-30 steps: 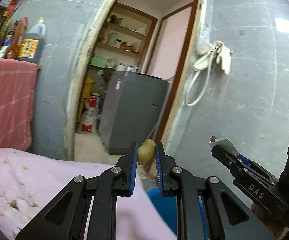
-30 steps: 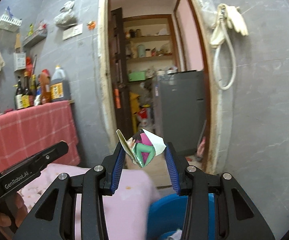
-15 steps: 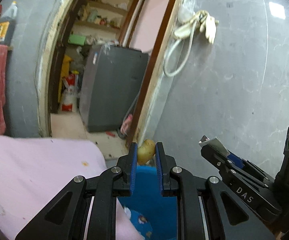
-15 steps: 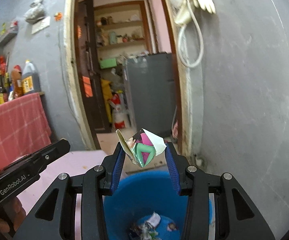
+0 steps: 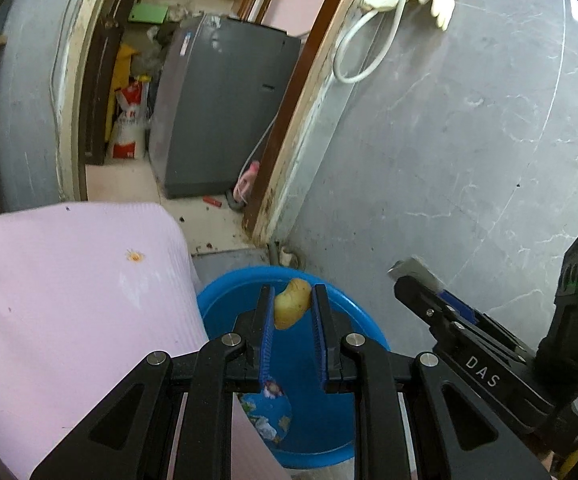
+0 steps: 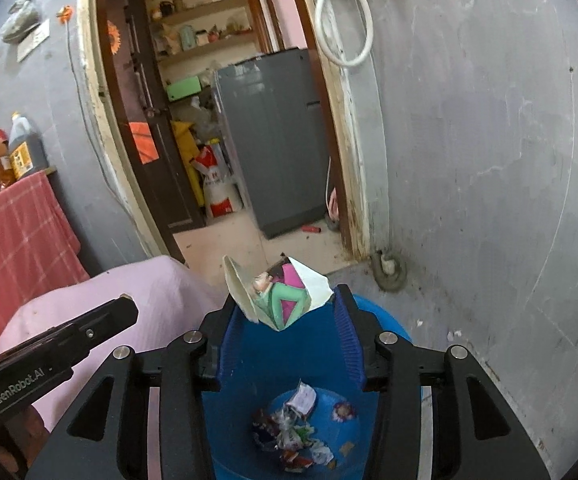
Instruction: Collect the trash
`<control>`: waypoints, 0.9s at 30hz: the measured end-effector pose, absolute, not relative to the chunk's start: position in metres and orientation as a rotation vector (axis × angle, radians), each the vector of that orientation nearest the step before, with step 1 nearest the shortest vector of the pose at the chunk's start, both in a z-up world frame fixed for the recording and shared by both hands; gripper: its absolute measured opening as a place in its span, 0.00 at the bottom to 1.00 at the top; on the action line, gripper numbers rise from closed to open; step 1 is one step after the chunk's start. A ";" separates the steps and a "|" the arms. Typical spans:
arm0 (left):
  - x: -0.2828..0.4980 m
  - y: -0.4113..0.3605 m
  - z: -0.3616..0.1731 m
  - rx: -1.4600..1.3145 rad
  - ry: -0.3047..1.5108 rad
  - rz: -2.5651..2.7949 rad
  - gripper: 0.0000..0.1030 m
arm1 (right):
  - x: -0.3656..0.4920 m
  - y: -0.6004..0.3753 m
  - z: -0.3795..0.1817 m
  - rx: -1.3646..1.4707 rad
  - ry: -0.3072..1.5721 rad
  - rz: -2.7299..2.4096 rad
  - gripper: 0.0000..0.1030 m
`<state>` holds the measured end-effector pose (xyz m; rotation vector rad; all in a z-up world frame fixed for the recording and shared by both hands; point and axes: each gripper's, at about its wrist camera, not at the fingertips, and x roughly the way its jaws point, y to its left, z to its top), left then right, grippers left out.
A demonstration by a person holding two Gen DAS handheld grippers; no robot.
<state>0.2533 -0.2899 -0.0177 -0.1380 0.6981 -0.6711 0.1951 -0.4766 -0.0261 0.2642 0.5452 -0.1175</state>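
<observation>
My left gripper (image 5: 292, 314) is shut on a small yellow potato (image 5: 292, 307) and holds it above the blue bin (image 5: 329, 424). My right gripper (image 6: 285, 312) is shut on a crumpled printed paper (image 6: 279, 296) above the same blue bin (image 6: 249, 364), which holds several scraps of trash (image 6: 297, 428) at its bottom. The right gripper also shows at the right of the left wrist view (image 5: 413, 276), and the left gripper at the left of the right wrist view (image 6: 127, 310).
A table with a pink cloth (image 5: 69, 296) stands left of the bin. A grey tiled wall (image 5: 469, 140) rises right of it. Behind is a doorway with a grey appliance (image 5: 217, 108). A red cloth with bottles (image 6: 17, 236) is at the far left.
Both grippers have tilted down and moved right off the pink table to over the blue bin, each still holding its item. The bin's inside has come into view.
</observation>
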 end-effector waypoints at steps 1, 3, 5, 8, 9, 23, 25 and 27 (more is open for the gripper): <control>0.255 -0.291 -0.019 -0.140 0.709 -0.678 0.15 | 0.196 -0.477 -0.027 0.270 0.551 -0.118 0.43; 0.256 -0.292 -0.021 -0.138 0.718 -0.680 0.18 | 0.196 -0.479 -0.029 0.278 0.555 -0.120 0.43; 0.256 -0.292 -0.021 -0.140 0.720 -0.683 0.26 | 0.195 -0.479 -0.028 0.283 0.553 -0.122 0.44; 0.255 -0.291 -0.020 -0.144 0.714 -0.679 0.28 | 0.194 -0.480 -0.026 0.287 0.542 -0.126 0.47; 0.255 -0.291 -0.020 -0.143 0.715 -0.674 0.29 | 0.194 -0.481 -0.026 0.286 0.539 -0.127 0.48; 0.244 -0.250 0.007 -0.135 0.575 -0.526 0.95 | 0.177 -0.476 -0.001 0.247 0.446 -0.137 0.78; 0.242 -0.241 0.010 -0.135 0.549 -0.506 0.96 | 0.174 -0.473 0.002 0.239 0.433 -0.133 0.82; 0.240 -0.234 0.012 -0.130 0.542 -0.488 0.96 | 0.171 -0.471 0.005 0.236 0.418 -0.131 0.90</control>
